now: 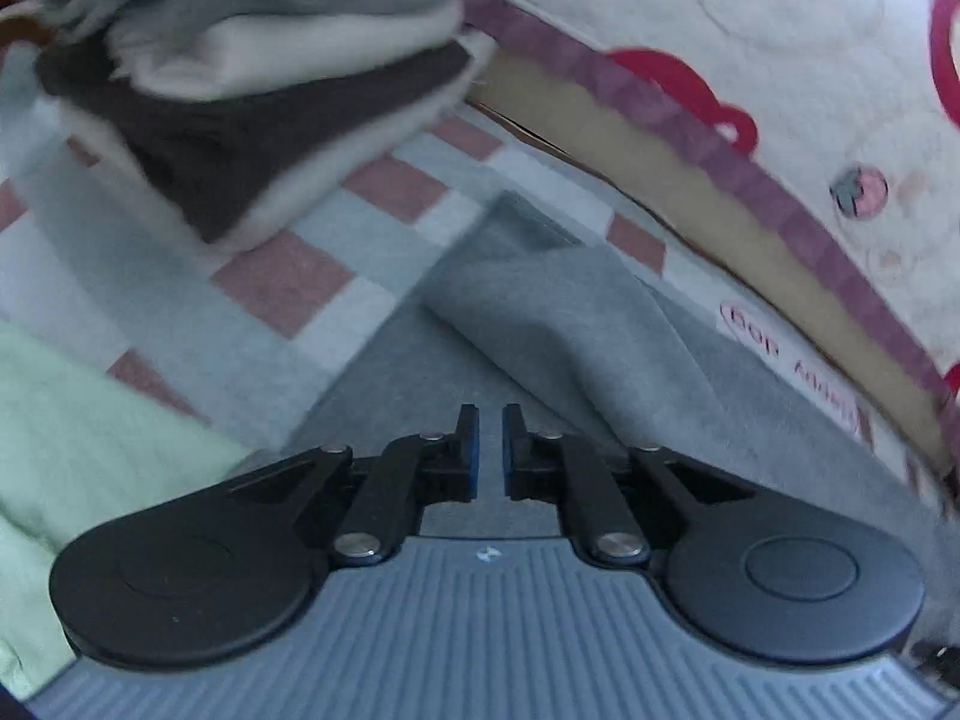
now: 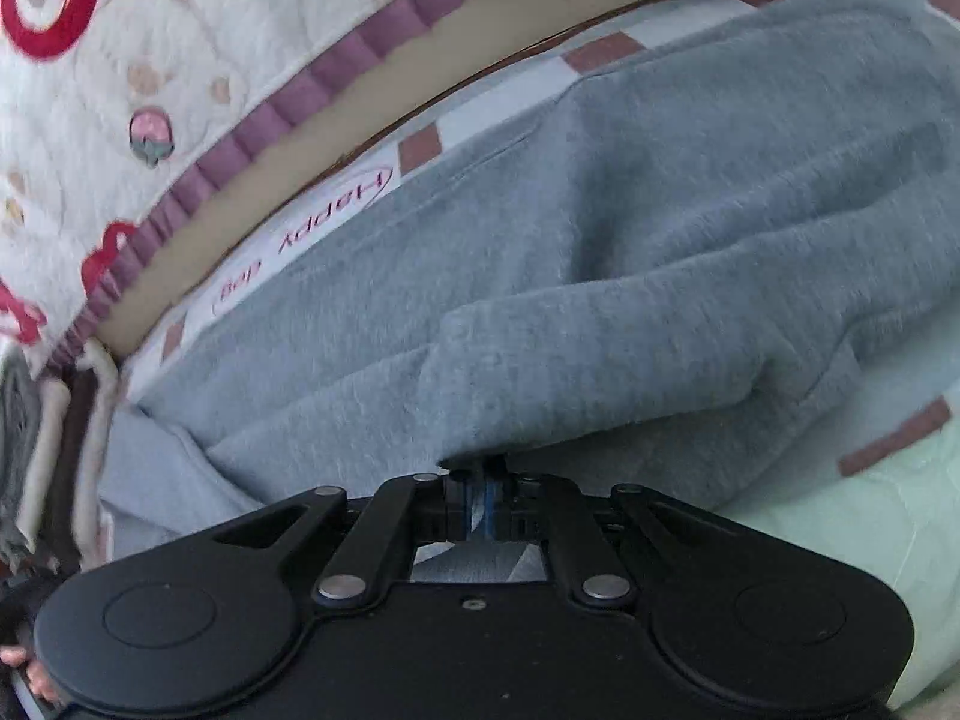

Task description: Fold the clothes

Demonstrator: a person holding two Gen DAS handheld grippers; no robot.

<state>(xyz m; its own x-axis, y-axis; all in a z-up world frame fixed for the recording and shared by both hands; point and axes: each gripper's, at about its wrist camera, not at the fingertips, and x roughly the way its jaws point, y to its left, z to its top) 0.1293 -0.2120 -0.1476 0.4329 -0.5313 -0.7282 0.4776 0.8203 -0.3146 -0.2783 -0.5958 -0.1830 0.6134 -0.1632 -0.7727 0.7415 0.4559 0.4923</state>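
A grey sweatshirt-like garment (image 1: pixel 576 324) lies on a checked bed sheet (image 1: pixel 288 282), with one folded flap running diagonally. My left gripper (image 1: pixel 491 420) hovers over its near part. Its blue pads stand a narrow gap apart with nothing pinched between them. In the right wrist view the same grey garment (image 2: pixel 660 252) fills the middle, rumpled, with a thick fold reaching down to my right gripper (image 2: pixel 480 468). That gripper is shut on the edge of the fold, and pale cloth shows between its pads.
A stack of folded clothes (image 1: pixel 252 78) in grey, cream and dark brown sits at the far left. A light green cloth (image 1: pixel 72 420) (image 2: pixel 840 516) lies beside the garment. A white quilt with red shapes and a purple frill (image 1: pixel 780 60) (image 2: pixel 120 90) borders the far side.
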